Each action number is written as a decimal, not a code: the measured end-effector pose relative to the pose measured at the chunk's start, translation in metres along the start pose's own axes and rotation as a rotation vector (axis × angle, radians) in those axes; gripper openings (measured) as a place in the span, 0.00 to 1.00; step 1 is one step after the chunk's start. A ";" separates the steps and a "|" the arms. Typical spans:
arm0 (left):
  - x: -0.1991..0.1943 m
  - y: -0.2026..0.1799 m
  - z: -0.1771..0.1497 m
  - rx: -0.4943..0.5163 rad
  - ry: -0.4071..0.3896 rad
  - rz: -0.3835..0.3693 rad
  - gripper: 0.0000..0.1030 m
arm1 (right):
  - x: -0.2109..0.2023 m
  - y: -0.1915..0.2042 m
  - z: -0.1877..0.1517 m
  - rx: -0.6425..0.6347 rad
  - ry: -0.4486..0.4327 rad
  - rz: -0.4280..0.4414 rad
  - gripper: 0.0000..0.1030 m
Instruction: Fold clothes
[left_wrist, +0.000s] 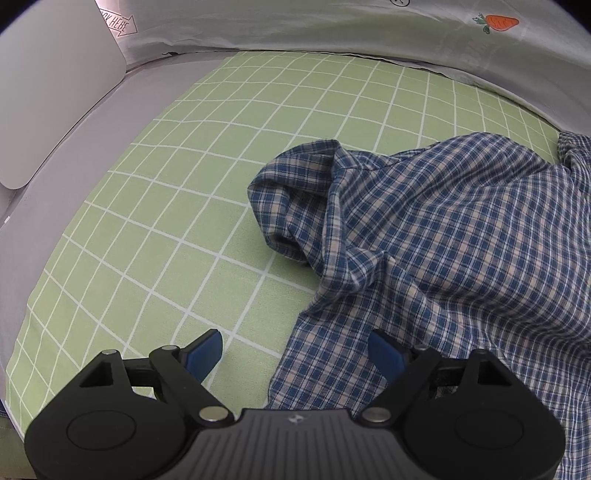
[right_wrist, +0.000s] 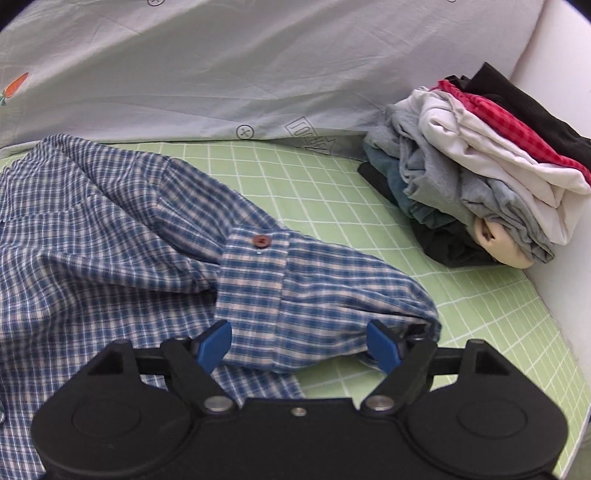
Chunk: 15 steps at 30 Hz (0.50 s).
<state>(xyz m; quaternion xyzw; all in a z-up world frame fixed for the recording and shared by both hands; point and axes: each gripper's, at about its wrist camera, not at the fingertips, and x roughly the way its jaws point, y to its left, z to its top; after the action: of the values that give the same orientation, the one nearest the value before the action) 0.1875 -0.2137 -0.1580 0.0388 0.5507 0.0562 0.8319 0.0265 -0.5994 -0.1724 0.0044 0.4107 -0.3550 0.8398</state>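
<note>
The blue plaid shirt (right_wrist: 110, 229) is lying rumpled on the green checked sheet (left_wrist: 177, 192). Its buttoned cuff (right_wrist: 266, 288) is sitting between the right gripper's (right_wrist: 301, 345) spread, non-pressing jaws. The left gripper (left_wrist: 297, 356) is hovering wide open over the shirt's edge. Folded clothes (right_wrist: 480, 177) are sitting stacked right of the shirt.

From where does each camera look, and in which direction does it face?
Left wrist: sits on the left tongs, looking down over the green checked sheet and plaid shirt; open blue fingers show.
Right wrist: sits on the right tongs, facing the shirt's cuff and the clothes pile; open tongs show.
Shared: shirt, sheet, grey carrot-print cloth.
</note>
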 end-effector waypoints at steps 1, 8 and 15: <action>0.001 -0.002 0.000 0.011 -0.002 0.002 0.84 | 0.007 0.003 0.002 -0.006 0.008 -0.002 0.80; 0.001 -0.004 -0.006 0.030 -0.005 0.009 0.84 | 0.031 -0.027 0.007 0.099 0.052 -0.027 0.06; 0.005 -0.008 -0.007 0.026 0.003 0.018 0.84 | 0.027 -0.116 0.012 0.291 0.011 -0.213 0.03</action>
<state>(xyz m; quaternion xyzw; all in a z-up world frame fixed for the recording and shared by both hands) 0.1834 -0.2205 -0.1663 0.0546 0.5524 0.0564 0.8299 -0.0241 -0.7059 -0.1504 0.0841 0.3577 -0.4975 0.7858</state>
